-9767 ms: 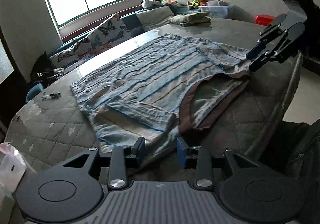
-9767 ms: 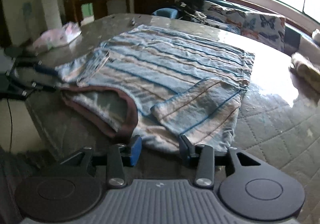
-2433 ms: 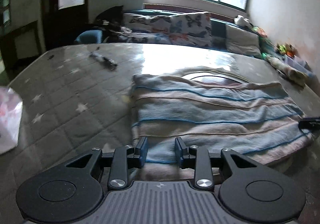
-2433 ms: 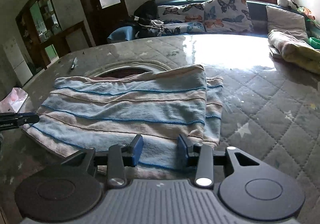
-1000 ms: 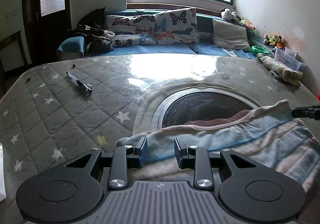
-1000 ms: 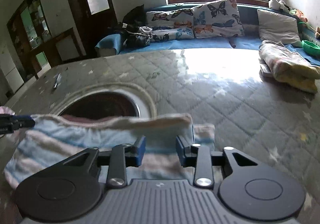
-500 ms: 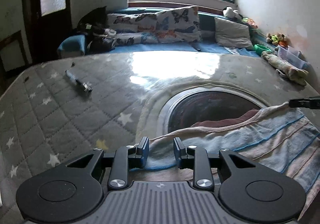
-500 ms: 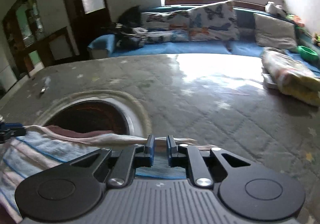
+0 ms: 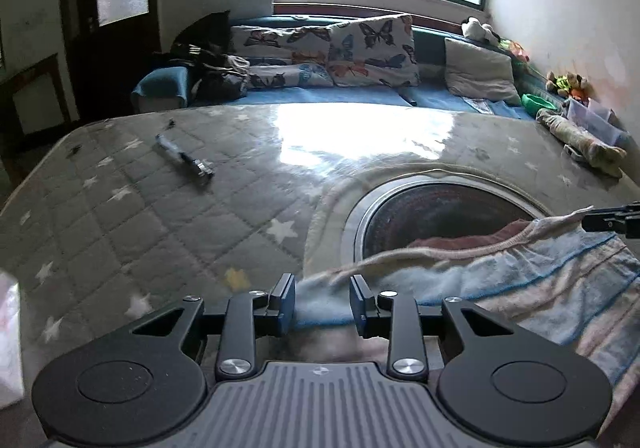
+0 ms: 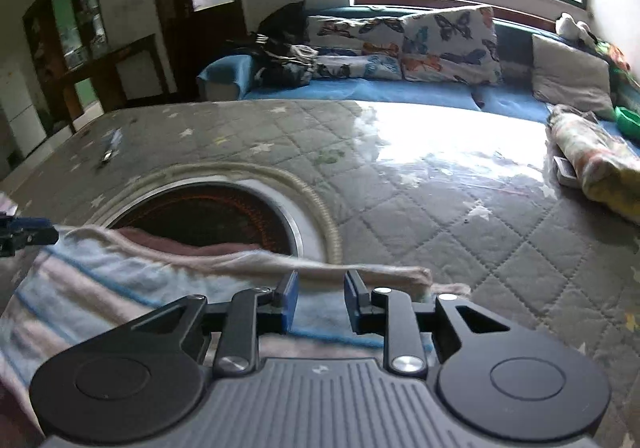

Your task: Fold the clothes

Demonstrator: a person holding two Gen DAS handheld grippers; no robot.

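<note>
A blue, white and pink striped shirt [image 9: 520,288] with a maroon trim lies folded at the near edge of the quilted table [image 9: 160,216]. Its far fold edge hangs a little raised between my two grippers. The left gripper [image 9: 322,304] has bunched cloth filling the gap between its blue pads, and its jaws are opening. The right gripper [image 10: 318,302] is opening too. The shirt [image 10: 120,280] lies between and under its pads with space on both sides. Each gripper's tip shows at the other view's edge, right gripper [image 9: 608,218] and left gripper [image 10: 24,232].
A dark round recess [image 9: 440,216] with a metal rim sits in the table's middle, just beyond the shirt. A pen-like tool [image 9: 184,160] lies at the far left. A folded garment [image 10: 592,164] rests at the far right. A sofa with butterfly cushions [image 9: 360,52] stands behind.
The right gripper was pinched on the shirt's edge half a second ago and has since spread apart. The raised fold edge has sunk closer to the table. The left gripper's gap looks slightly wider.
</note>
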